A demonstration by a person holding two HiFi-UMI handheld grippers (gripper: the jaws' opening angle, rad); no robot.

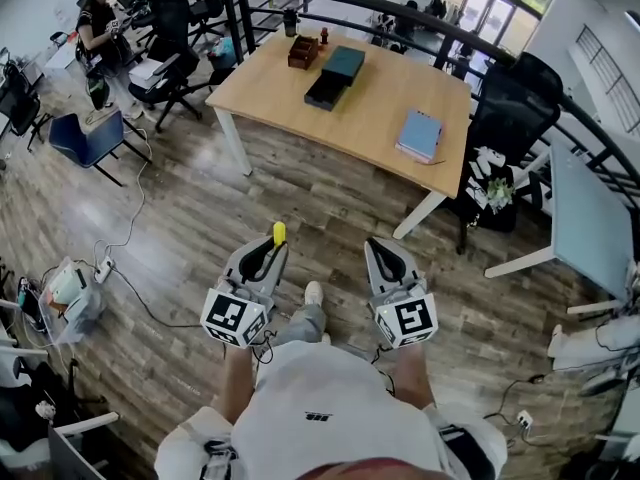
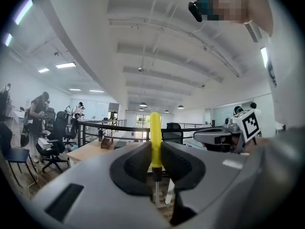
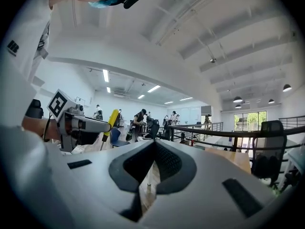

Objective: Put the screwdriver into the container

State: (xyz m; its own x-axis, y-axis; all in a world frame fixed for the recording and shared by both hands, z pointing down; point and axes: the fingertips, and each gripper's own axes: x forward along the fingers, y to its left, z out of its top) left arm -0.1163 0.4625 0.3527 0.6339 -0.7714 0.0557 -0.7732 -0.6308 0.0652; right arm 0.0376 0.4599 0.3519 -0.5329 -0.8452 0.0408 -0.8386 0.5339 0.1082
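Note:
A screwdriver with a yellow handle (image 1: 279, 233) stands upright between the jaws of my left gripper (image 1: 271, 249), which is shut on it. In the left gripper view the yellow handle (image 2: 155, 135) sticks up past the pads and the metal shaft points down. My right gripper (image 1: 381, 247) is held beside it, shut with nothing in it; its pads meet at the tips (image 3: 154, 144). Both grippers hang over the wooden floor, well short of the table. A black open box (image 1: 327, 91) lies on the far wooden table (image 1: 370, 108), next to a dark teal box (image 1: 344, 62).
A brown wooden box (image 1: 302, 51) and a blue folder (image 1: 420, 134) also lie on the table. Office chairs (image 1: 165, 68) and a seated person (image 1: 100, 23) are at the far left. Cables and a power strip (image 1: 103, 266) lie on the floor at left. A black railing (image 1: 420, 18) runs behind the table.

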